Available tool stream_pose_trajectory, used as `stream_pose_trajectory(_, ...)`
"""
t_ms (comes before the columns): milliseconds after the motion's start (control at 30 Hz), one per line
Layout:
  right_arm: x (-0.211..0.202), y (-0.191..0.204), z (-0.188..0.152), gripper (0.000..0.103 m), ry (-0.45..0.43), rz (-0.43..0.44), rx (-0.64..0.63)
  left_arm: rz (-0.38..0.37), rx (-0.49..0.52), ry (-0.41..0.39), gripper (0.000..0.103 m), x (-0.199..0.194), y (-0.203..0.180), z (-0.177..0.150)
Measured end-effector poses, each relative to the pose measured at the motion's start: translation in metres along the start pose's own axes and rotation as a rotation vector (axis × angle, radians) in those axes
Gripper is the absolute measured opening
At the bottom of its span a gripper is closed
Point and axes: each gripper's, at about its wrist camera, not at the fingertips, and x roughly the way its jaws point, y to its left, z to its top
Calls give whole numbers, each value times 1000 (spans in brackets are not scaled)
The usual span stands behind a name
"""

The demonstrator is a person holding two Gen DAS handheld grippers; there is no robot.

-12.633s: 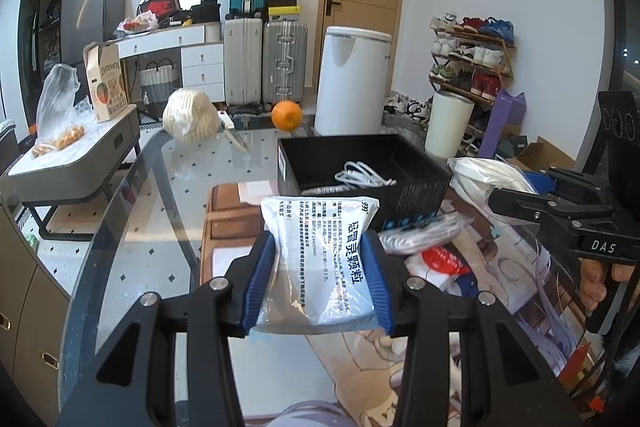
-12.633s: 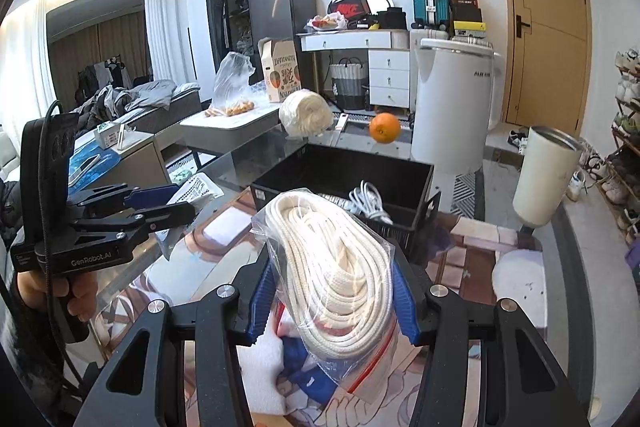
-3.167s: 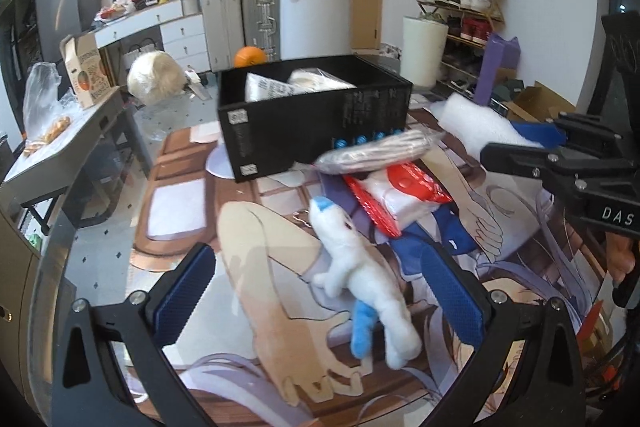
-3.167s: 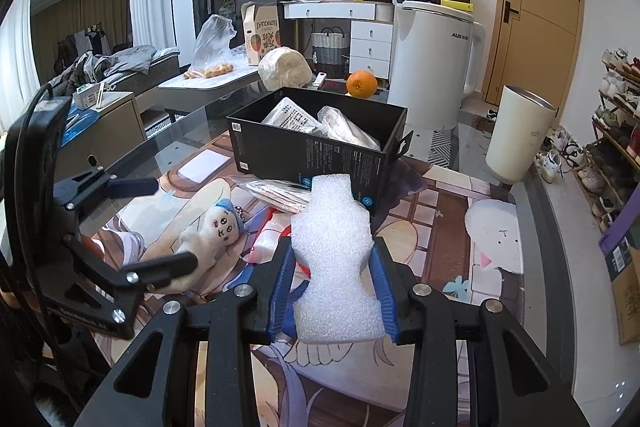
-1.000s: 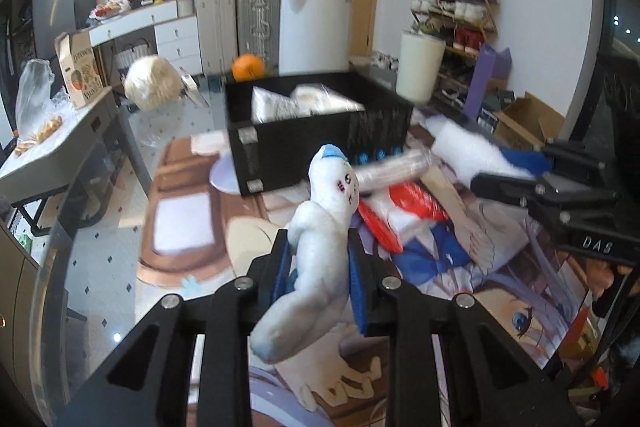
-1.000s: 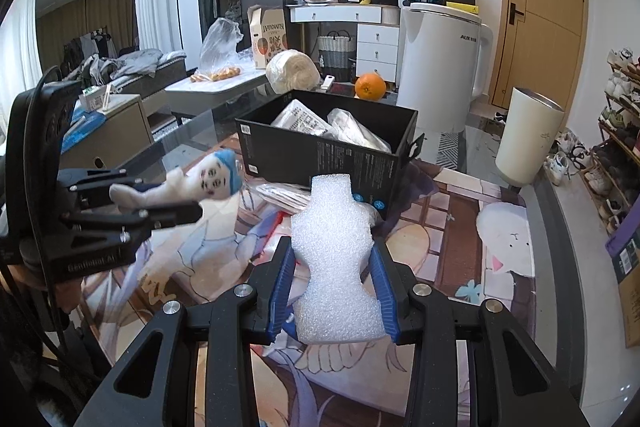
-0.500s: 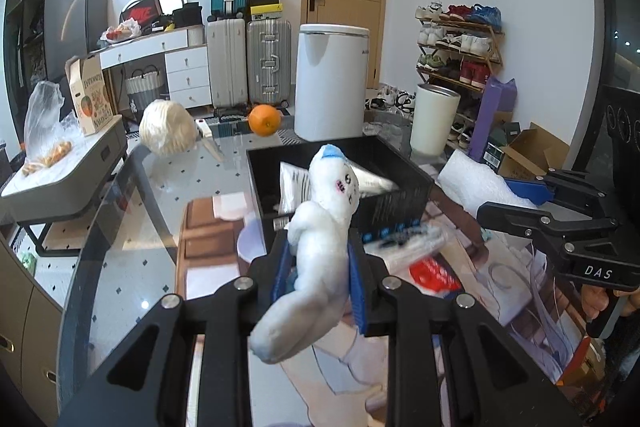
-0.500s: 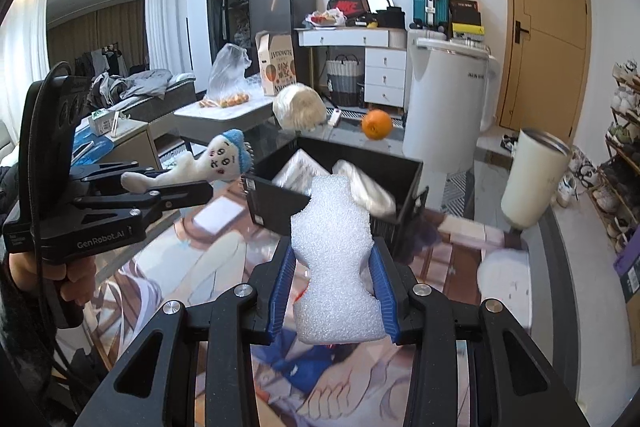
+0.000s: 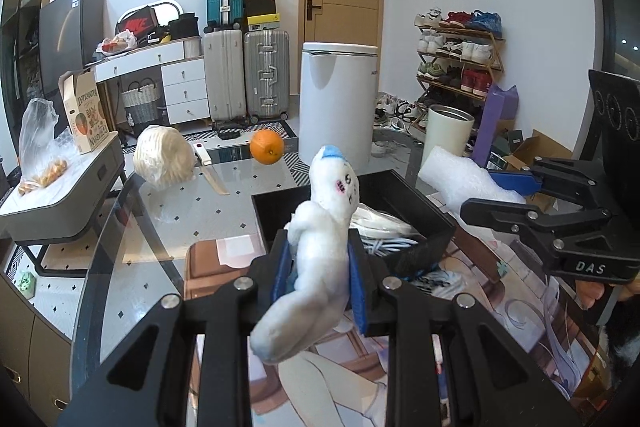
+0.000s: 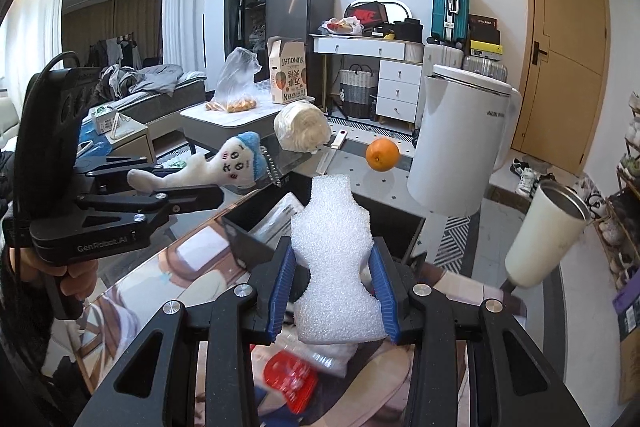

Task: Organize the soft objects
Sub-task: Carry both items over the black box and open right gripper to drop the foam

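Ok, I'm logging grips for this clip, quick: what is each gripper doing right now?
Left gripper: shut on the white plush toy.
Right gripper: shut on the white foam piece.

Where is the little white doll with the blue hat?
The plush doll is pinched in the left gripper, held up over the near edge of the black box.

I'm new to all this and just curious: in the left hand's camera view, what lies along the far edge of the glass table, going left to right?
Round cream-white ball of rope → white-handled knife → orange fruit.
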Motion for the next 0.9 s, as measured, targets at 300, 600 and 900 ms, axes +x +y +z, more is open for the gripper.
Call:
stream_pose_trajectory(300,45,-15,13,38,69,-14,-12,1,-31,9,25,16,9,4)
stream_pose_trajectory(600,91,-24,22,38,158,-78,-29,-3,-36,21,25,27,10,7)
stream_pose_trajectory(900,122,-31,22,38,215,-51,-62,-10,-34,26,25,38,12,10)
